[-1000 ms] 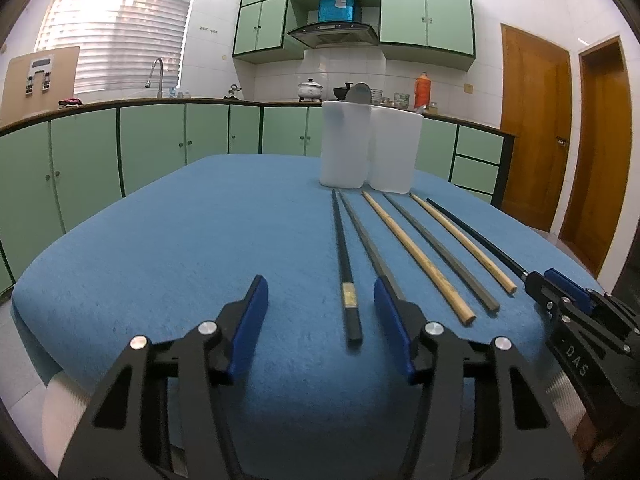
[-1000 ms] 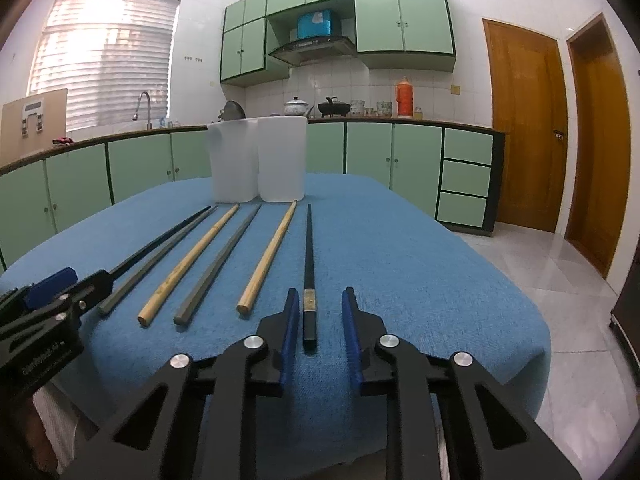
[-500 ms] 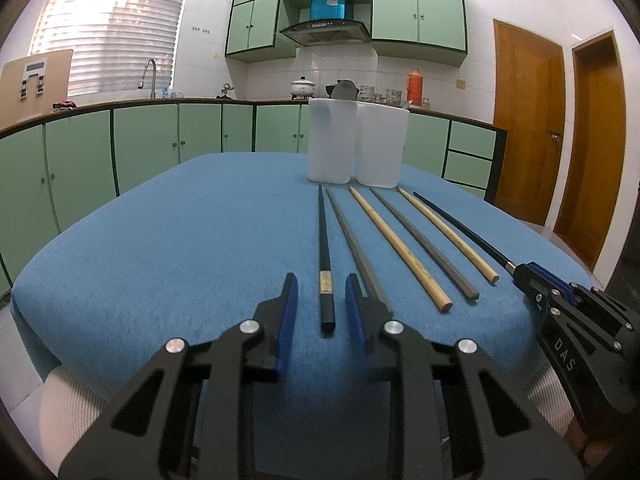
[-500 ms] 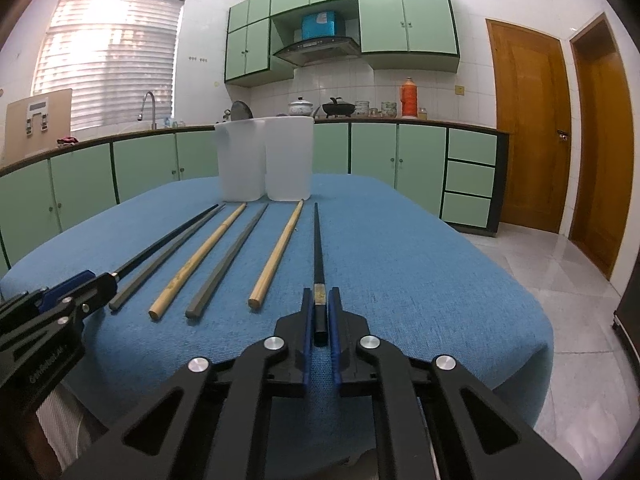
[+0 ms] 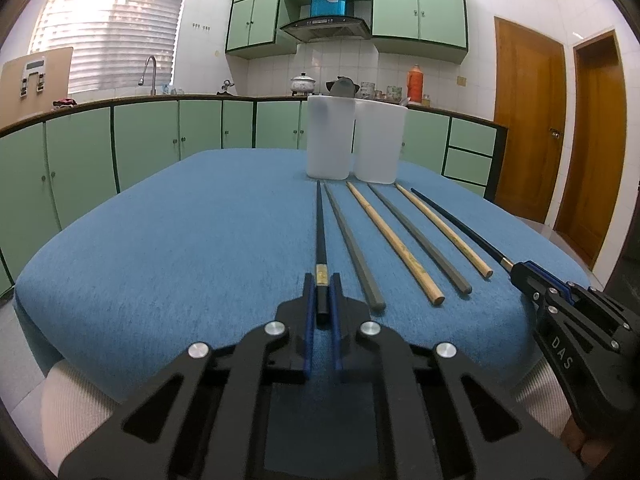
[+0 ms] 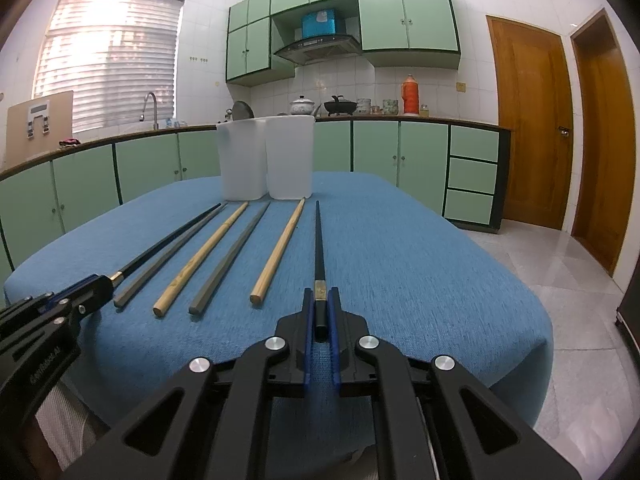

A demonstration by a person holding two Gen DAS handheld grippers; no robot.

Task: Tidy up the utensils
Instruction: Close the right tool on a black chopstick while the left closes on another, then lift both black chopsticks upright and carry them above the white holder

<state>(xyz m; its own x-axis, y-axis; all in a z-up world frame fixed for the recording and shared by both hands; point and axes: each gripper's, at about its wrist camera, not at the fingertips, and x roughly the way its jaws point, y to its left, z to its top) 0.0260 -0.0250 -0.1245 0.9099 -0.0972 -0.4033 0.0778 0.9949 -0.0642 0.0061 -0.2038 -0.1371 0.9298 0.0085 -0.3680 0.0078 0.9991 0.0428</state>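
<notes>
Both tools have just closed: left tool and right tool each now pinch an outermost black chopstick, ready for lifting toward the far white cups.

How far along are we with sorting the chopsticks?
Done: nothing; no chopstick stands above either cup's rim. In hand: the left tongs are shut on the leftmost black chopstick, the right tongs on the rightmost black one; both still lie on the cloth. Left: lift and drop these, then two grey and two wooden chopsticks.
</notes>
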